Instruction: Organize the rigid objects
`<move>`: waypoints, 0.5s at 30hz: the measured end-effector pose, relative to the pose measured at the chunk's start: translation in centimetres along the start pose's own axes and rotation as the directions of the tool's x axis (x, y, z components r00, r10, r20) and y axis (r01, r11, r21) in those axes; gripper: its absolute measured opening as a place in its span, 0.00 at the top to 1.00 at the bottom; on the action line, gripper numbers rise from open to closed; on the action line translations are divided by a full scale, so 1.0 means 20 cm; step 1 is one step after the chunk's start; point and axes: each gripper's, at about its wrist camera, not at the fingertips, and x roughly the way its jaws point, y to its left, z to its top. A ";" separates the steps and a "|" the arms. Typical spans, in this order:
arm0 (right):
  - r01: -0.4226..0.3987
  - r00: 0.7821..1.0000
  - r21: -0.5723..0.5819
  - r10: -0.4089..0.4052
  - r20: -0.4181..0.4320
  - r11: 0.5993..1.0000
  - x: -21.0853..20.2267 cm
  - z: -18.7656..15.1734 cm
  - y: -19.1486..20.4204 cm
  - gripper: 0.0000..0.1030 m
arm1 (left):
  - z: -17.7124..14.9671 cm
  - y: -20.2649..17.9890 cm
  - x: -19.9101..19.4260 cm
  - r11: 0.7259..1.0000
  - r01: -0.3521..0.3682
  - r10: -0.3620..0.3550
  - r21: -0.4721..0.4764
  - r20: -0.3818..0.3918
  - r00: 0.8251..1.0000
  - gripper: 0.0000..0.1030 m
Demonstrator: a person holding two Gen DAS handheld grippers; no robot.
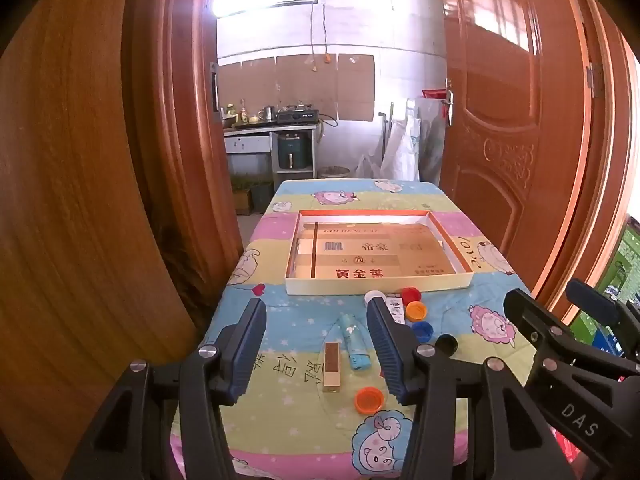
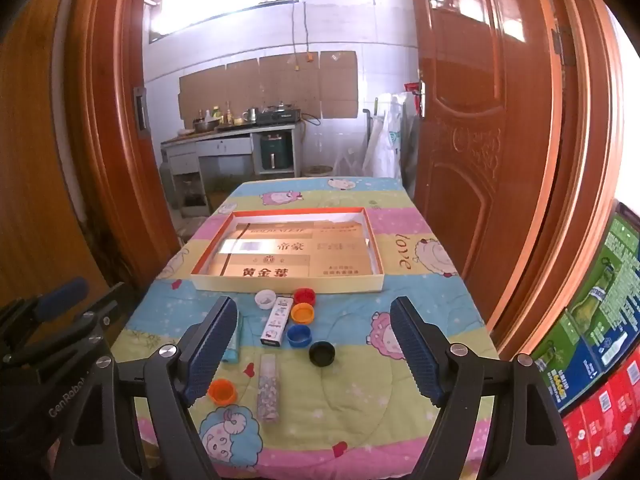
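Hiding part of the white lighter [image 1: 396,309], the left gripper [image 1: 316,350] gapes wide like the right gripper [image 2: 316,354].

The left gripper's finger [image 1: 386,344] hides part of the white lighter [image 1: 396,309] and white cap [image 1: 373,297].

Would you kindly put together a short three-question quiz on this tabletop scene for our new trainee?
1. True or false: the shallow box already holds some bottle caps.
2. How many orange caps lie on the tablecloth?
3. Multiple choice: the black cap lies nearest to which one? A) white cap B) blue cap C) red cap

Key
1. False: only the printed cardboard liner shows inside it.
2. Two: one between the red and blue caps, one by the left finger of the right gripper.
3. B.
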 end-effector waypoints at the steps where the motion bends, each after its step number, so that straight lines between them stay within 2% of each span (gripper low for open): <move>1: -0.001 1.000 0.002 0.001 0.003 1.000 0.00 0.00 0.00 0.22 | 0.00 0.00 0.00 1.000 0.004 -0.004 0.000 0.000 1.000 0.49; 15: 0.002 1.000 0.000 -0.002 0.001 1.000 -0.02 0.00 0.01 0.22 | 0.00 -0.01 -0.01 1.000 0.016 -0.016 0.006 -0.007 1.000 0.49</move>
